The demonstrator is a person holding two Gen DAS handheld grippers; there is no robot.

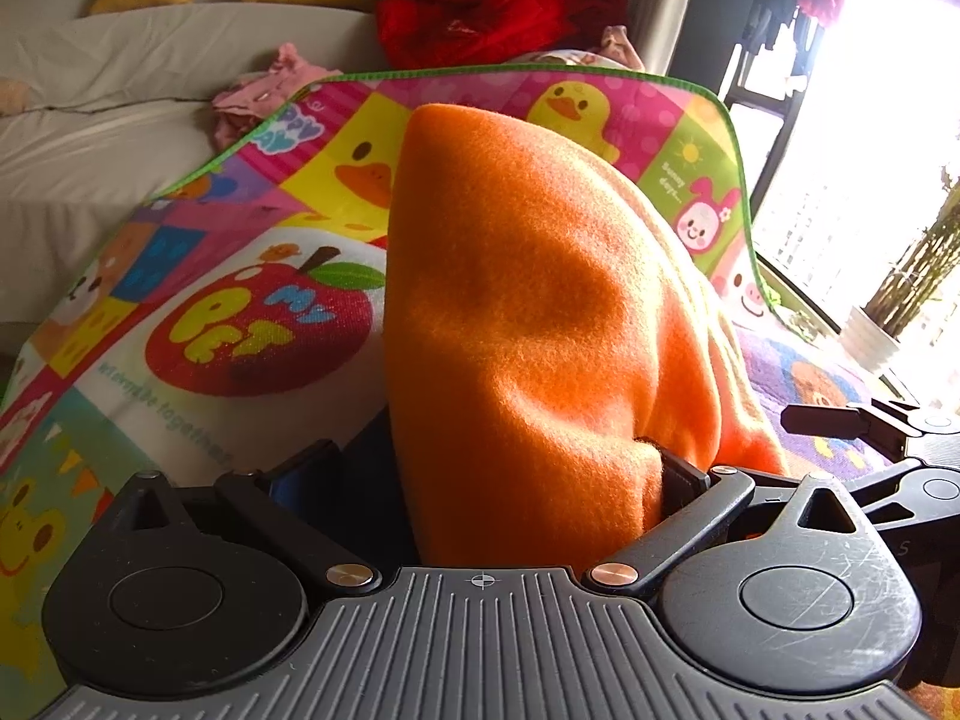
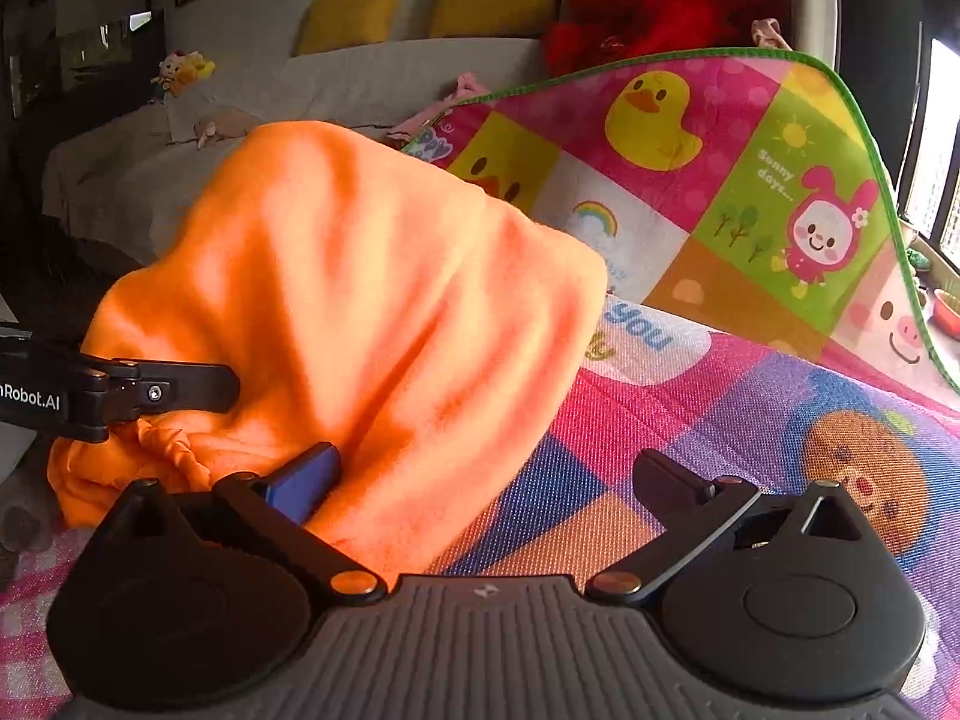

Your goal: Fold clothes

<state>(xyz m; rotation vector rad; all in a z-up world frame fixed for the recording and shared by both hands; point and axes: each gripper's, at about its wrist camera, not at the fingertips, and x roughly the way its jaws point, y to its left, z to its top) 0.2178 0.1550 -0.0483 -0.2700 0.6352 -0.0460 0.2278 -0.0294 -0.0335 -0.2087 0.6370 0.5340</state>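
Two sets of jaws are mine, and both sit against one orange fleece garment [image 1: 540, 312]. My left gripper [image 1: 510, 480] has its jaws pinching that fleece: the cloth bunches thickly between the fingers, covers the blue pad on one side and presses against the black finger [image 1: 681, 477] on the other. From this grip the fleece rises in a tall rounded peak over the cartoon play mat [image 1: 228, 324].

My right gripper [image 2: 486, 474] stands with its jaws spread. The blue-padded finger [image 2: 303, 480] touches the fleece's edge, while the other finger [image 2: 672, 480] is apart from the cloth, over bare mat. Nothing is clamped between them.

In the right wrist view, the left gripper's finger comes in from the side, beside the fleece's crumpled lower folds.

Beyond the fleece, the mat's far edge with its green trim curls upward, showing a yellow duck [image 2: 651, 120] and a pink bunny. Behind the mat stands a pale sofa [image 1: 150, 60] with yellow cushions [image 2: 351, 18], a red garment [image 1: 480, 12] and a small pink garment [image 1: 264, 90].
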